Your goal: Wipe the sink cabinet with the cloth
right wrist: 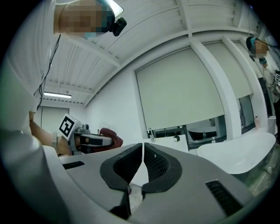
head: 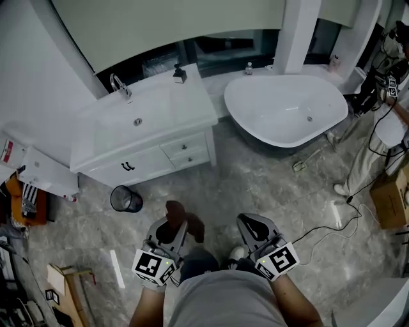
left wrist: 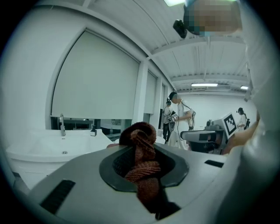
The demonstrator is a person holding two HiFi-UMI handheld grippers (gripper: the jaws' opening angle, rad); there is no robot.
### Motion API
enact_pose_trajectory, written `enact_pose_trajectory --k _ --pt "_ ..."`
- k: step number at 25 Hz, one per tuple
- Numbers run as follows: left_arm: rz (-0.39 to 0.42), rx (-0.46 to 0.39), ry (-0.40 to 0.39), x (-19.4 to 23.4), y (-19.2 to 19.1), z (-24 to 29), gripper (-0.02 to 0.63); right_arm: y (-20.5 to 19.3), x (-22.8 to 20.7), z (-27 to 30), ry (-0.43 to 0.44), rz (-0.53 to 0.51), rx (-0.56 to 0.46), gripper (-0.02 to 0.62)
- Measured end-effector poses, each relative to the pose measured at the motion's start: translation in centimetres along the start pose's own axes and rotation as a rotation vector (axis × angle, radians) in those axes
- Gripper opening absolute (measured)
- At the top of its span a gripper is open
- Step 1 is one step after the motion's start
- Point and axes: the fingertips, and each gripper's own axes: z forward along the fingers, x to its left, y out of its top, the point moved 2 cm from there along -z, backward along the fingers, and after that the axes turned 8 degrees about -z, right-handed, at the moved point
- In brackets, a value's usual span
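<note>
Grey marbled floor (head: pixel 255 185) fills most of the room, and pale roller blinds (head: pixel 166 19) cover the window along the 12 o'clock wall, broken by a white column (head: pixel 300 32). A white freestanding bathtub (head: pixel 275 118) stands at 1 o'clock from the person. The white sink cabinet (head: pixel 150 165) stands at 11 o'clock, well apart from both tools, its drawers and door shut. Its bench top looks smooth and plain white, with a chrome faucet (head: pixel 118 84) behind the basin at the top's 10 o'clock corner and a dark soap dispenser (head: pixel 179 74) at its 1 o'clock corner. Another person (head: pixel 383 124) stands at the 3 o'clock edge, with a cardboard box (head: pixel 395 195) nearby on the floor. A round black bin (head: pixel 126 199) stands on the floor just in front of the cabinet's left end.

The left tool (head: pixel 171 228) is held low at 7 o'clock, closed on the reddish-brown cloth (left wrist: pixel 141 151), which is bunched between its jaws and bulges out past their tips. The right tool (right wrist: pixel 143 151) is at 5 o'clock, its jaws pressed together at the tips with nothing between them.
</note>
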Motion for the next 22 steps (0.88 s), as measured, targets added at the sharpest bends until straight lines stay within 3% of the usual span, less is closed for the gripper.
enact_pose_trajectory --k 4,9,22 --pt "-0.031 0.013 0.051 1.0 -0.9 0.5 0.071 -1.0 -1.5 1.0 0.002 0.027 0.014 0.028" --pt "-0.067 0.006 0.057 5.1 -0.8 2.0 0.072 -1.8 -2.6 5.5 0.009 0.036 0.039 0.028" --pt "-0.152 0.011 0.026 23.6 2.4 7.9 0.072 -1.9 -4.2 24.7 0.005 0.054 0.108 0.028"
